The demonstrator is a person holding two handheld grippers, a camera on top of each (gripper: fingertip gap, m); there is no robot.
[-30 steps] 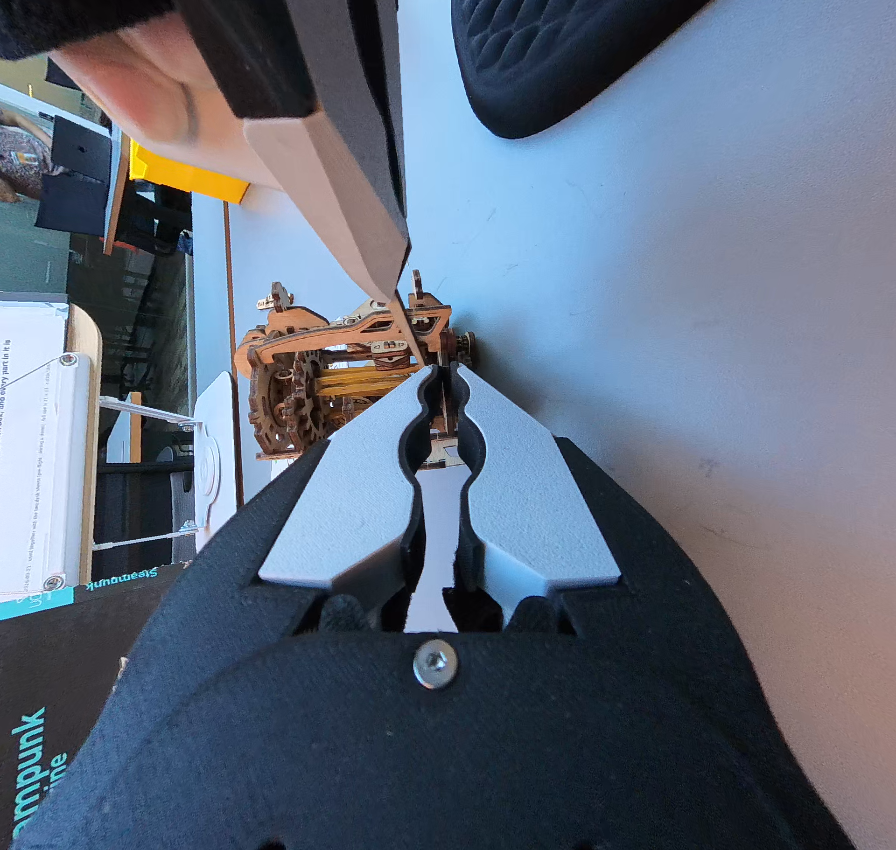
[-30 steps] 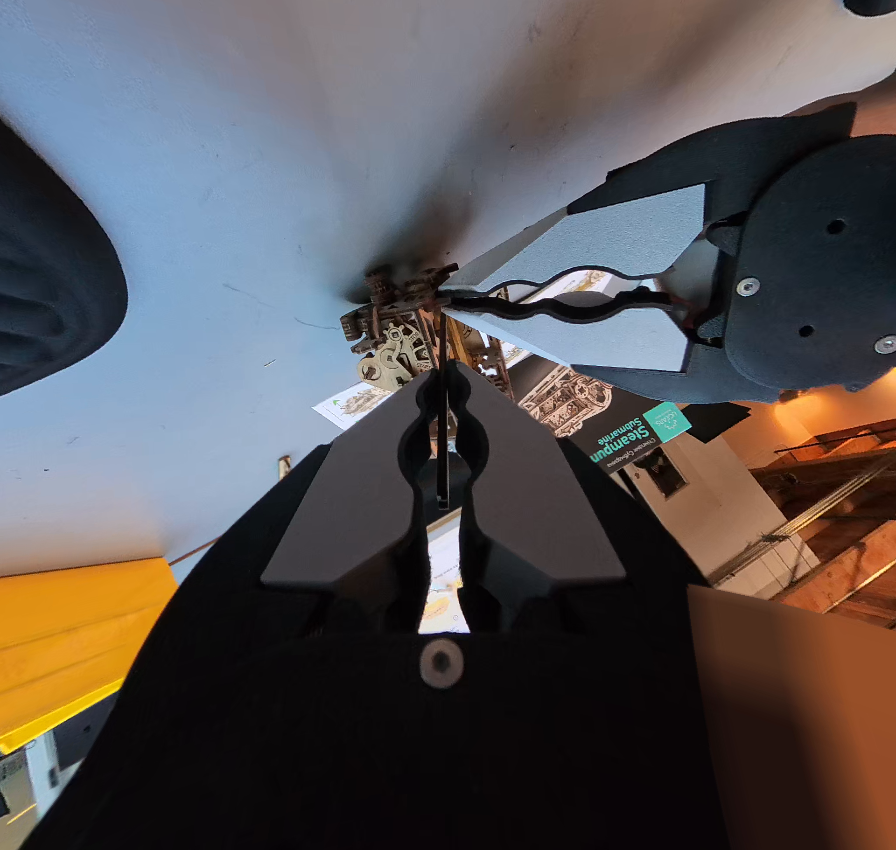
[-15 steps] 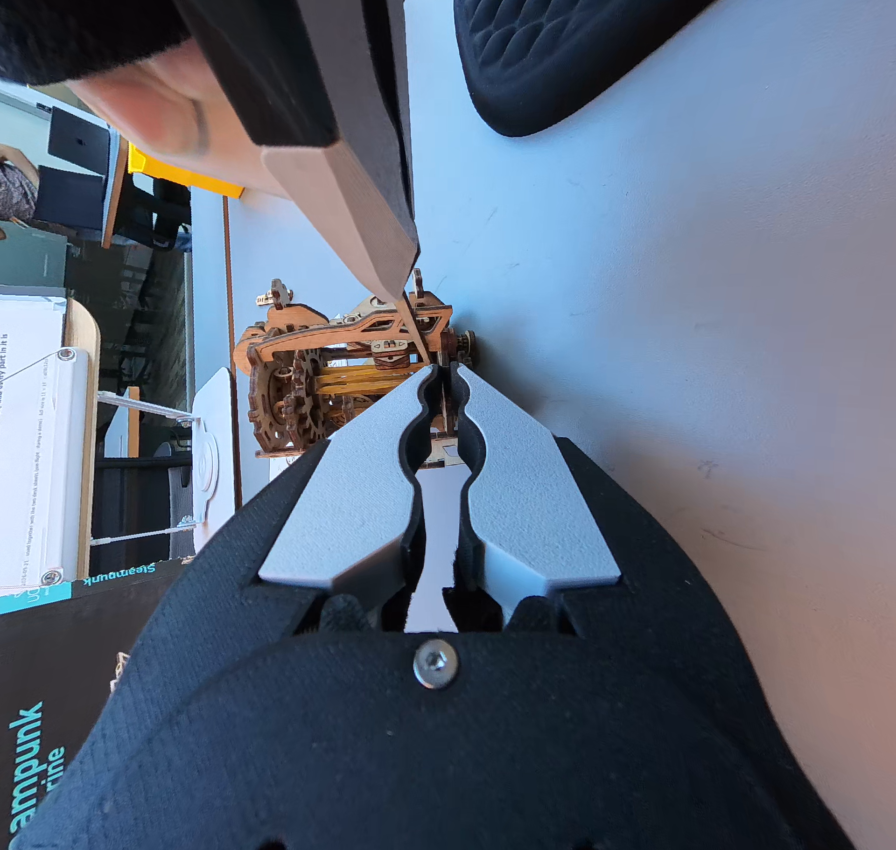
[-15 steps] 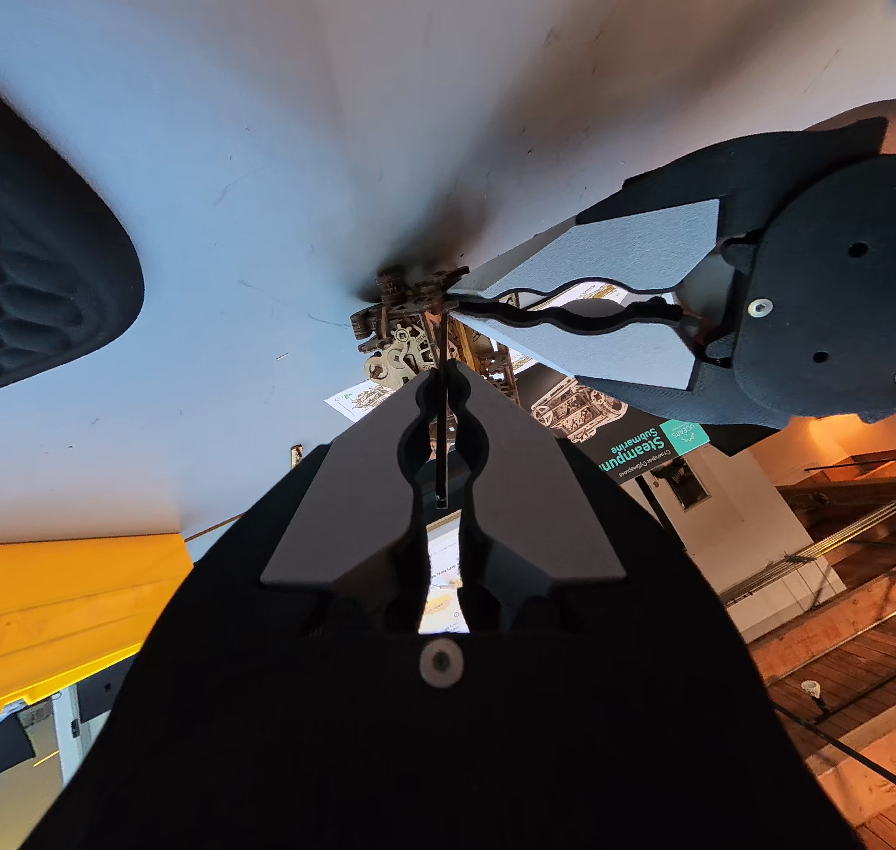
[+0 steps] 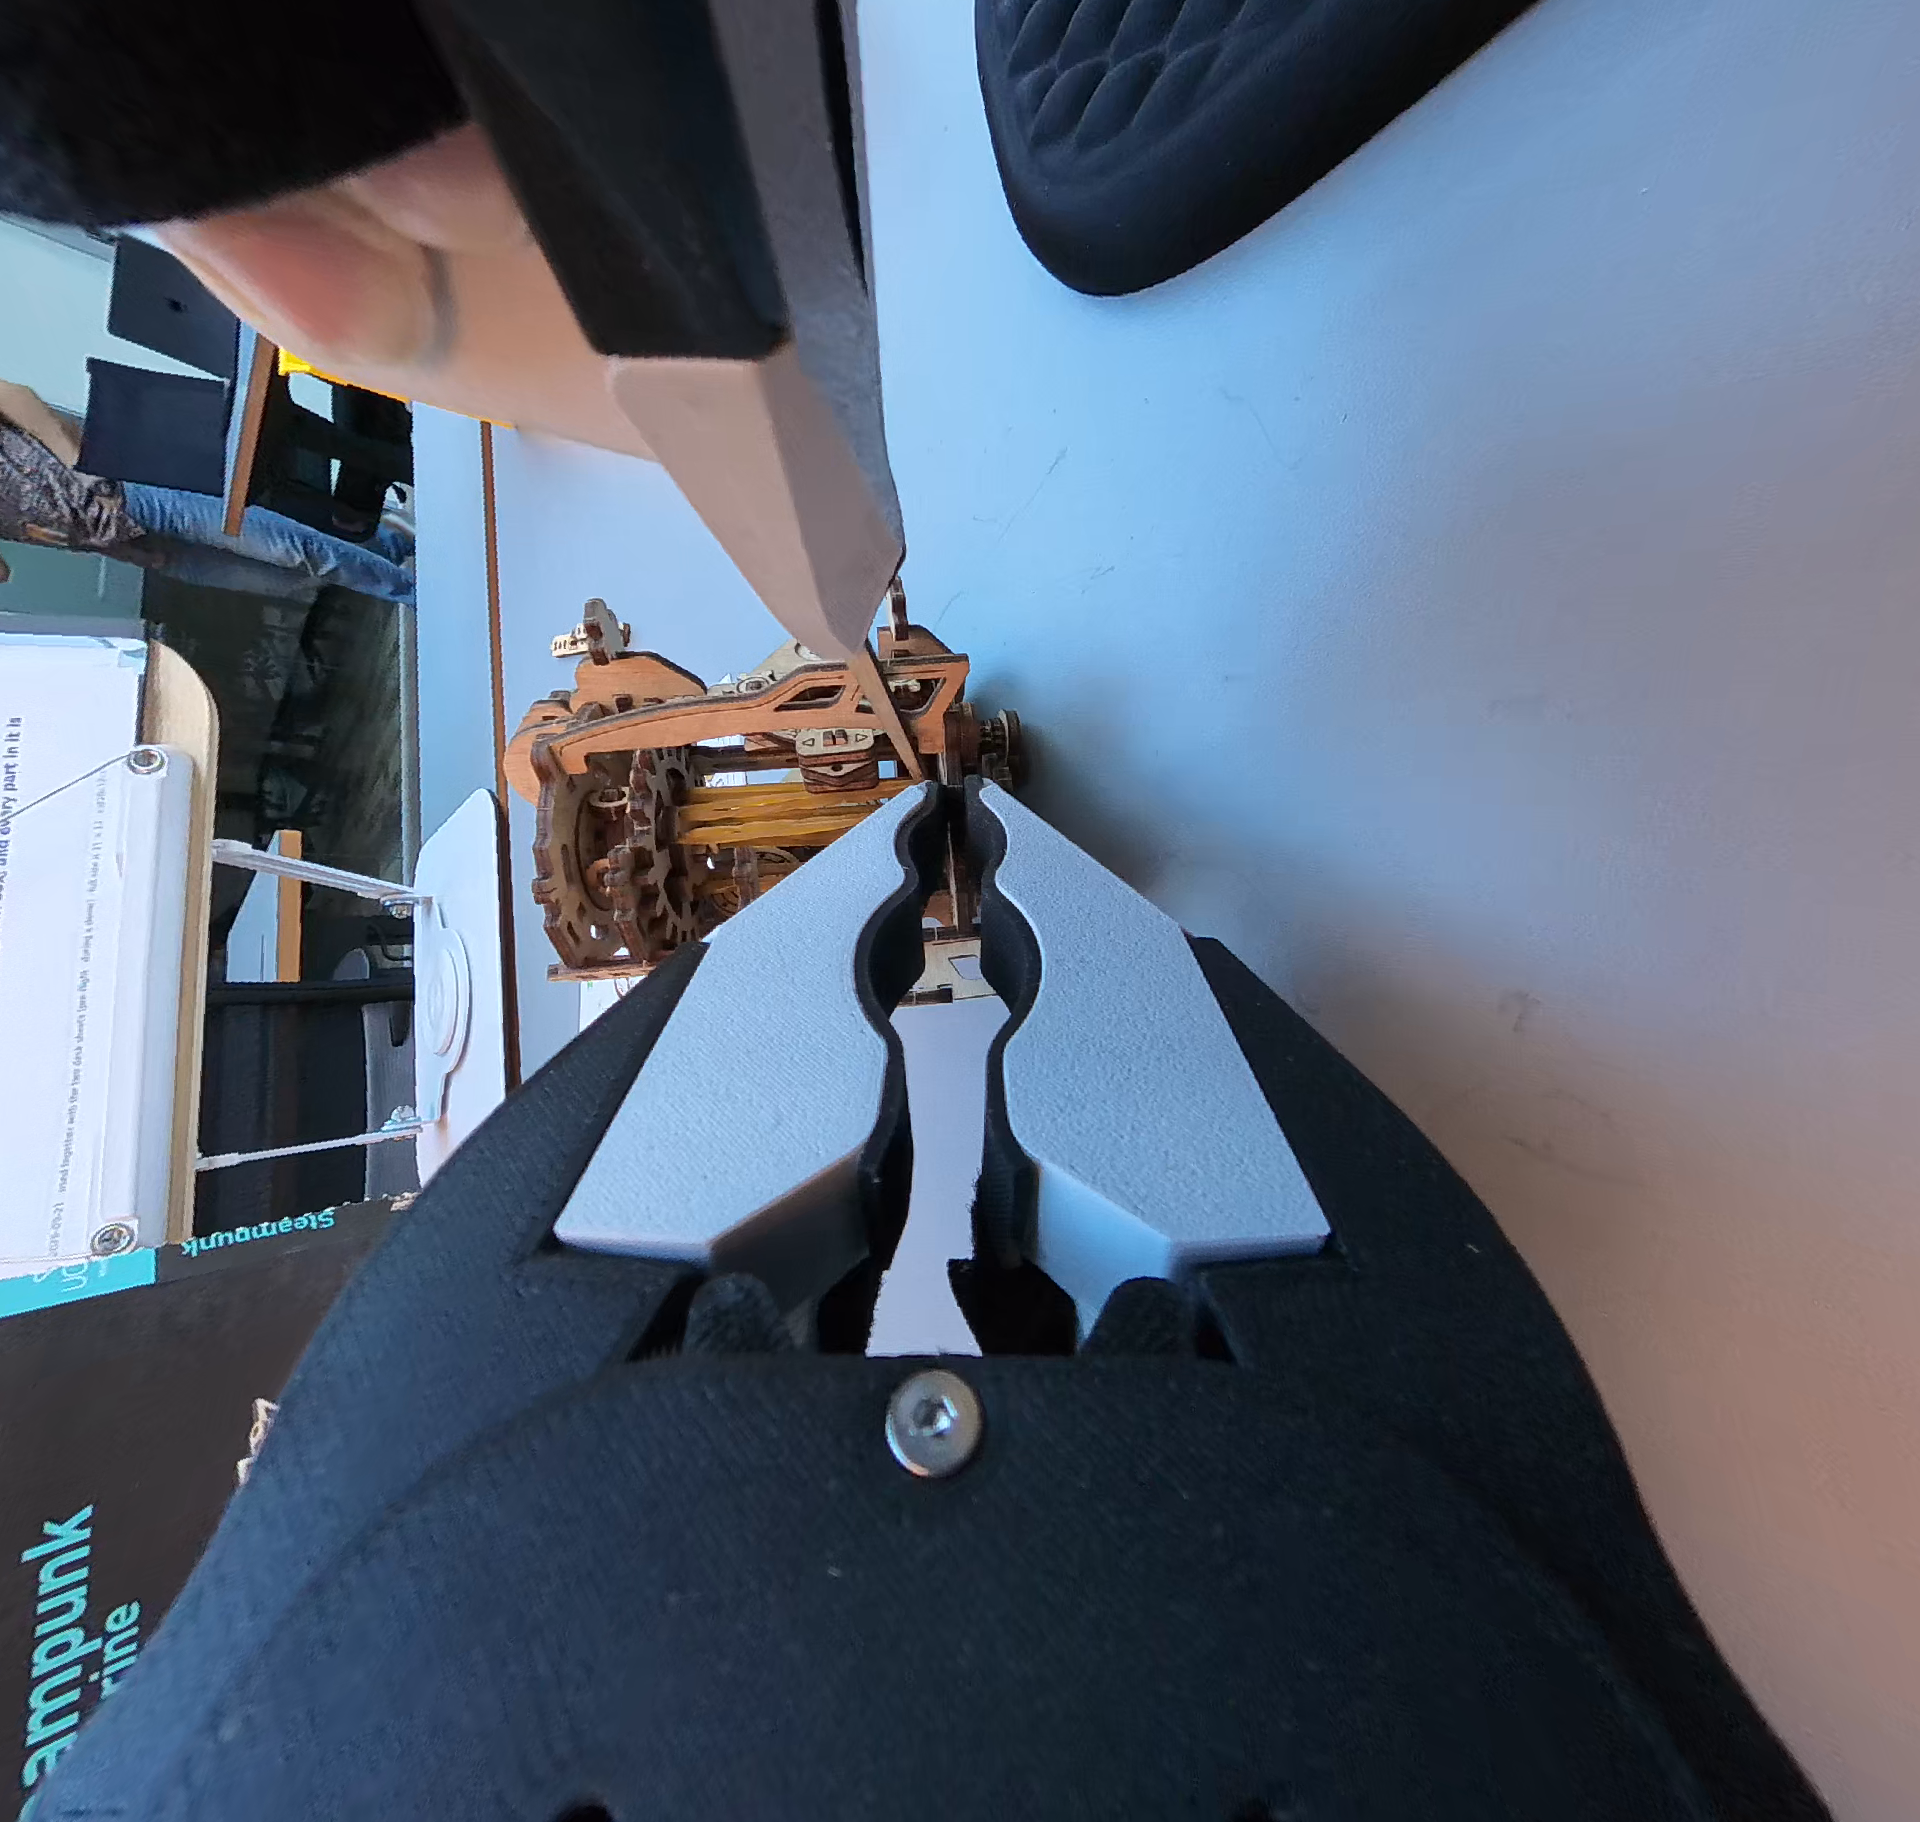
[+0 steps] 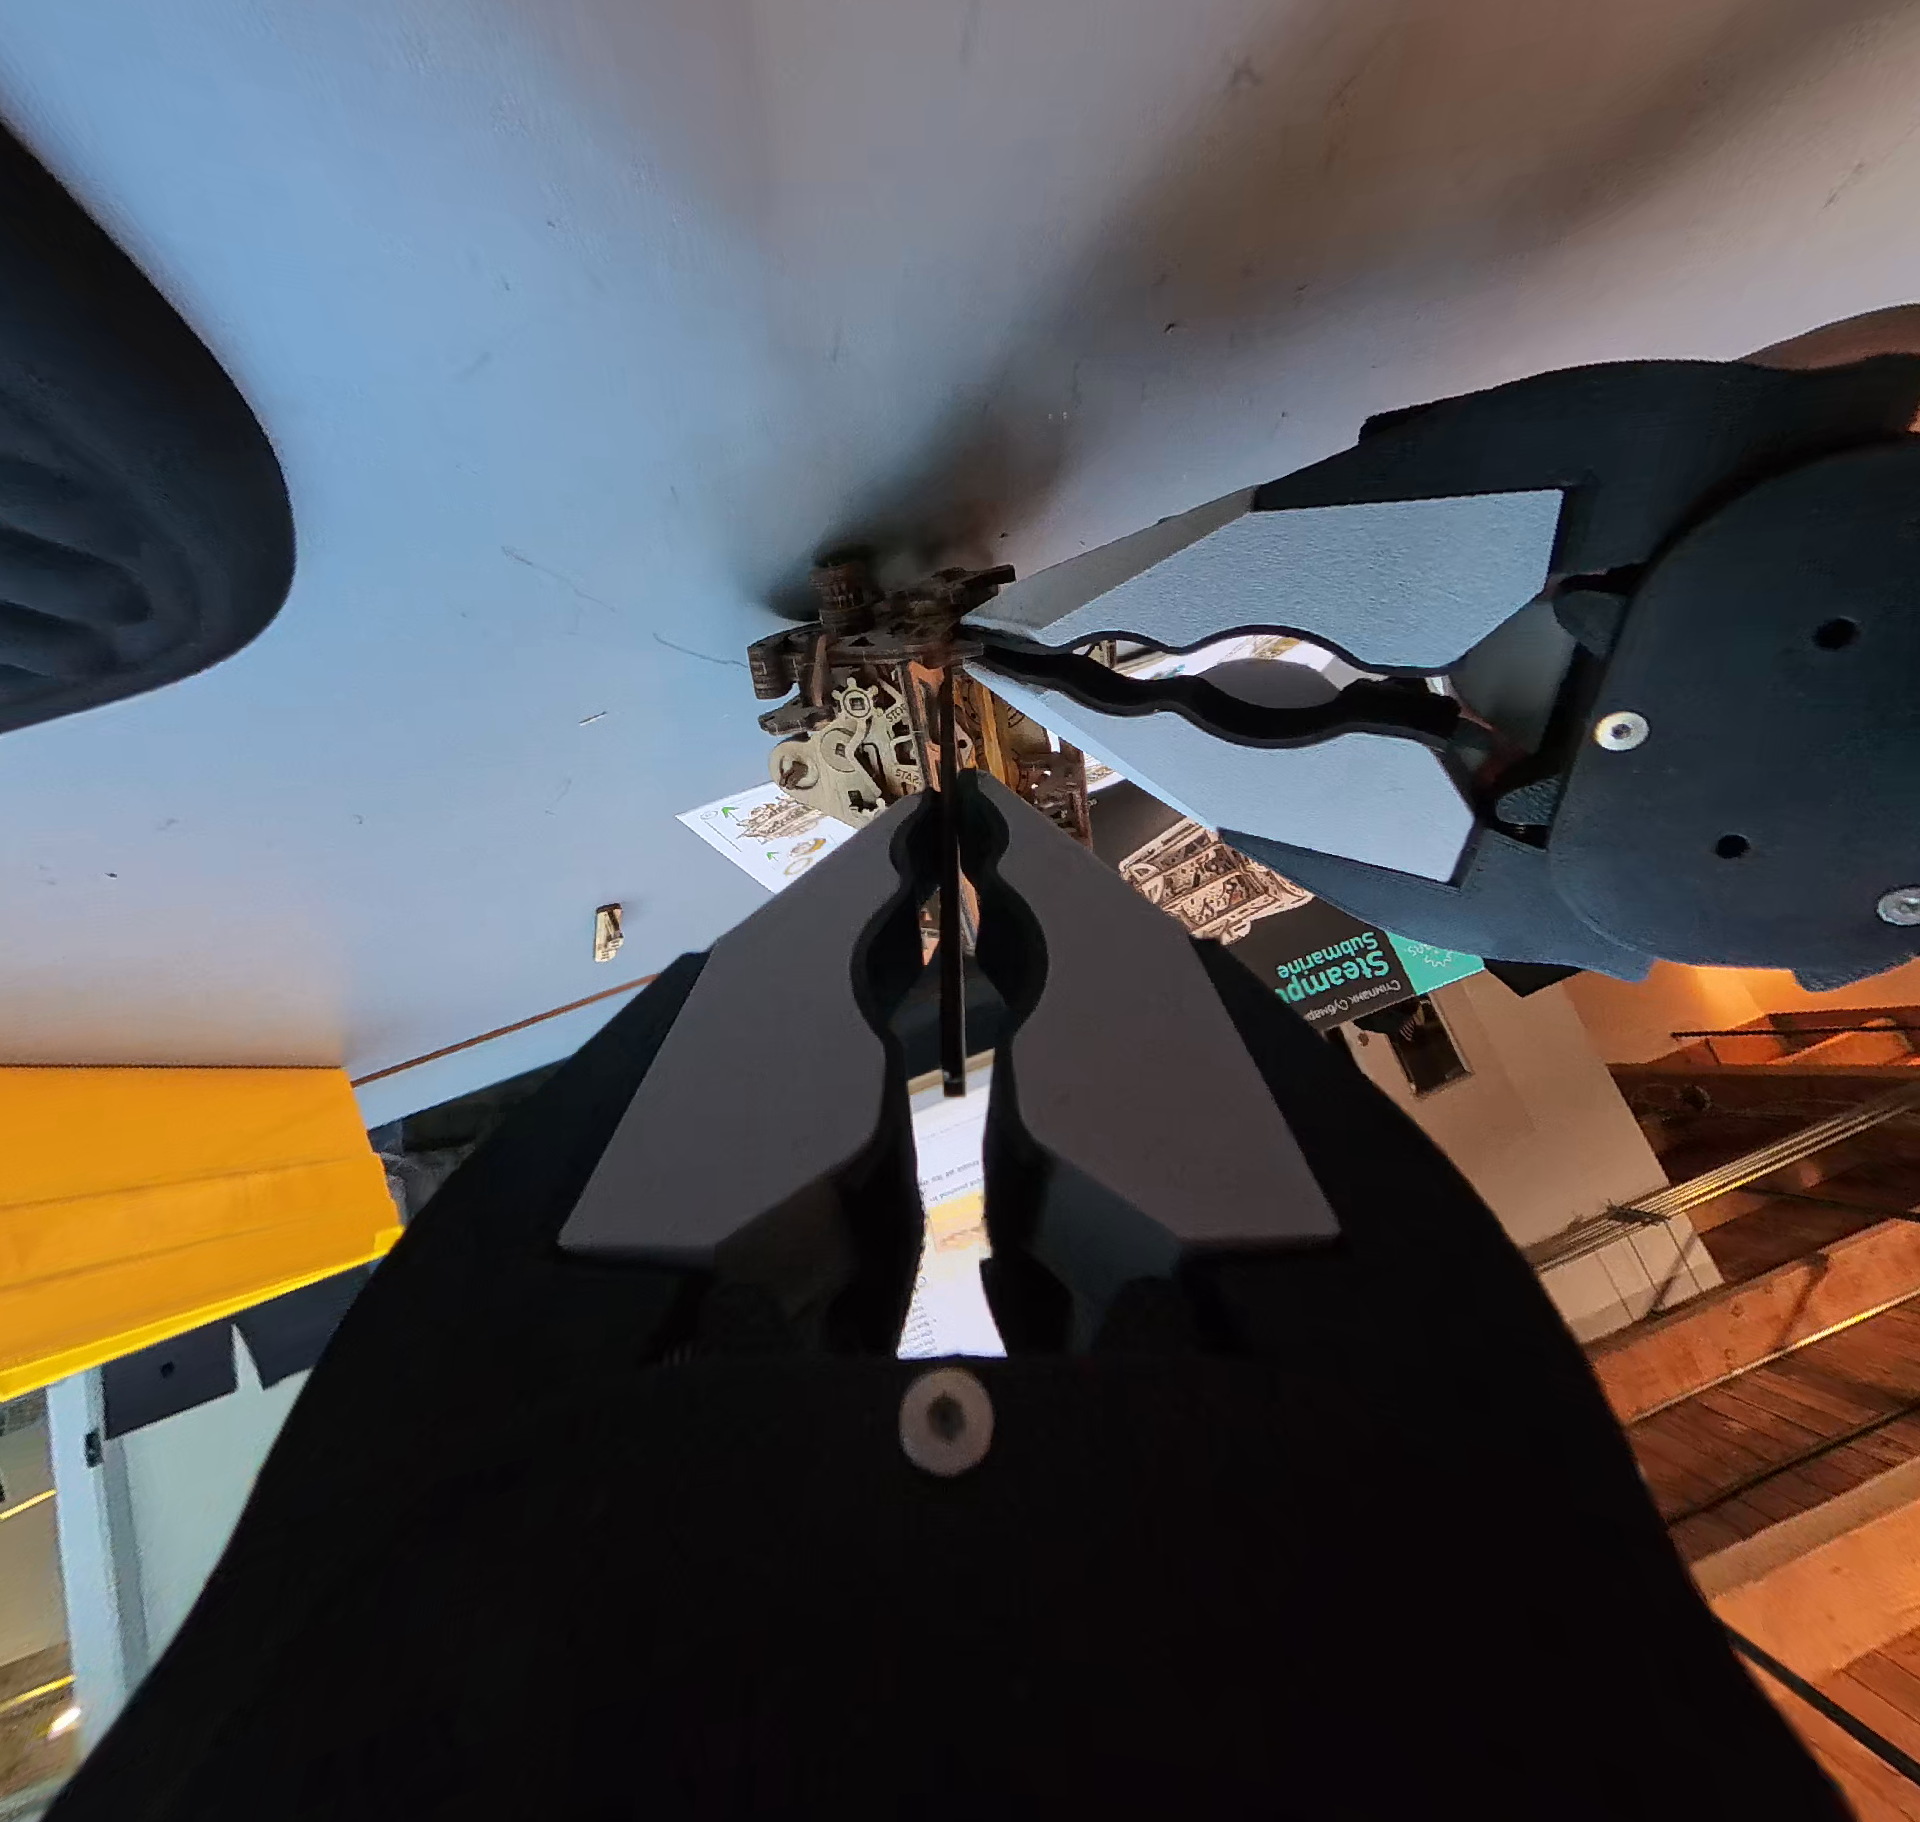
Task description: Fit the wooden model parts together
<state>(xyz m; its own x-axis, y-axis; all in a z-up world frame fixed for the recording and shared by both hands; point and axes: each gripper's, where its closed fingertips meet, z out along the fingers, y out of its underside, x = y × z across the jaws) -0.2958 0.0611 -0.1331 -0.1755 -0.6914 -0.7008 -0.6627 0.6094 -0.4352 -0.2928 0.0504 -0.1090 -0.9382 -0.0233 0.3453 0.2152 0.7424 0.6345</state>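
the model (image 5: 748, 796) is kept pinned on the bench (image 5: 1455, 733) by the left tool (image 5: 948, 798), clenched on its end frame, so the thin strip (image 6: 950, 889) gripped tight in the right tool (image 6: 948, 804) can probably be slid in without it shifting.

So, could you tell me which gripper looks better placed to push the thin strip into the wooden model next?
The right gripper, probably: it is shut on the thin strip, whose tip already reaches the wooden model. The left gripper is clamped on the model, steadying it.
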